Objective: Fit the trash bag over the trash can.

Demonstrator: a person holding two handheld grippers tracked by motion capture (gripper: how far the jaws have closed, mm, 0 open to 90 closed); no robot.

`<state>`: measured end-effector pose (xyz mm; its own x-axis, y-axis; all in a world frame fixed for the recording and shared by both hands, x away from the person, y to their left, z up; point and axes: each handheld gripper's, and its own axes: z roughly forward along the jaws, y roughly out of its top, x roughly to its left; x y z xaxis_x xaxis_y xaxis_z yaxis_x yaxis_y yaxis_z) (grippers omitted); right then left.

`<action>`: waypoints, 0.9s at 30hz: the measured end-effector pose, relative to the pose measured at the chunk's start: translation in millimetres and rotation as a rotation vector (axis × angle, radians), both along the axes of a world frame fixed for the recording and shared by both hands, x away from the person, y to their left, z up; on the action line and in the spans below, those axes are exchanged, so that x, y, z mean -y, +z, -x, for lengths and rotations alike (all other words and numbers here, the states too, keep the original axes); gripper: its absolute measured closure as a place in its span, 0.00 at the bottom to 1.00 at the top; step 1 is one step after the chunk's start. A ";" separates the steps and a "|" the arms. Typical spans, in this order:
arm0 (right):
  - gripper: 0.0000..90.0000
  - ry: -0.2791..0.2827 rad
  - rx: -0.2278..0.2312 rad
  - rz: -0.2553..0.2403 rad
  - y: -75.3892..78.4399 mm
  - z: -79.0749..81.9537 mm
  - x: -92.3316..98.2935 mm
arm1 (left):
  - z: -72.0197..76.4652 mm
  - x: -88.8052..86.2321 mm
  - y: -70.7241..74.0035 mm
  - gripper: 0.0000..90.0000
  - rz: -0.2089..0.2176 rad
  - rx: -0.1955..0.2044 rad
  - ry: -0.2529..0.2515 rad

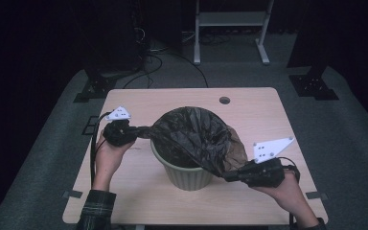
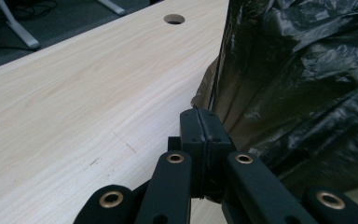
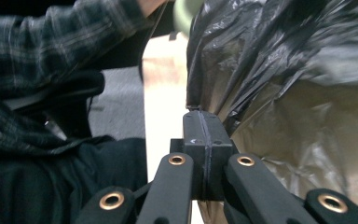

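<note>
A pale green bin (image 1: 188, 173) stands in the middle of the wooden table (image 1: 249, 103). A black plastic bag (image 1: 194, 134) is stretched over its mouth, pulled out to both sides. My left gripper (image 1: 136, 132) is shut on the bag's left edge, its jaws pressed together on the film (image 2: 199, 112). At the bin's right front my right gripper (image 1: 227, 176) is shut on the bag's other edge (image 3: 200, 112). The bag's crinkled sheet (image 2: 298, 70) rises right of the left jaws, and the bag (image 3: 284, 84) spreads right of the right jaws.
A round cable hole (image 1: 224, 100) sits near the table's far edge. A white frame's legs (image 1: 230, 28) stand on the grey floor behind the table. Cables (image 1: 148, 57) lie on the floor at the back left. A plaid sleeve (image 3: 37, 42) shows in the right gripper view.
</note>
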<state>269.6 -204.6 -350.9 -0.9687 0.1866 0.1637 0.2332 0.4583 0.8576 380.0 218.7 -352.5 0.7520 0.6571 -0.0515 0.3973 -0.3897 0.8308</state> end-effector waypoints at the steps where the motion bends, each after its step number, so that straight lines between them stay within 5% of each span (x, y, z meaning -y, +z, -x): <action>1: 1.00 0.011 -0.006 0.008 -4.0 0.9 -3.7 | -0.2 -0.8 -0.5 1.00 0.000 0.000 -0.001; 10: 1.00 0.109 -0.069 0.070 -40.6 9.7 -38.9 | -0.7 1.4 -3.6 1.00 -0.007 -0.007 -0.006; 15: 1.00 0.121 -0.075 0.166 -56.8 10.5 -53.9 | -5.9 -2.9 -9.4 1.00 -0.038 -0.024 0.022; 27: 1.00 -0.030 -0.100 0.166 -78.4 -4.7 -8.7 | -12.9 6.2 -38.2 1.00 -0.047 -0.067 0.004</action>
<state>274.3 -195.9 -429.3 -0.9427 0.2478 0.2236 0.3294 0.5834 0.7424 392.9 212.5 -390.8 0.7454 0.6629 -0.0706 0.4528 -0.4257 0.7834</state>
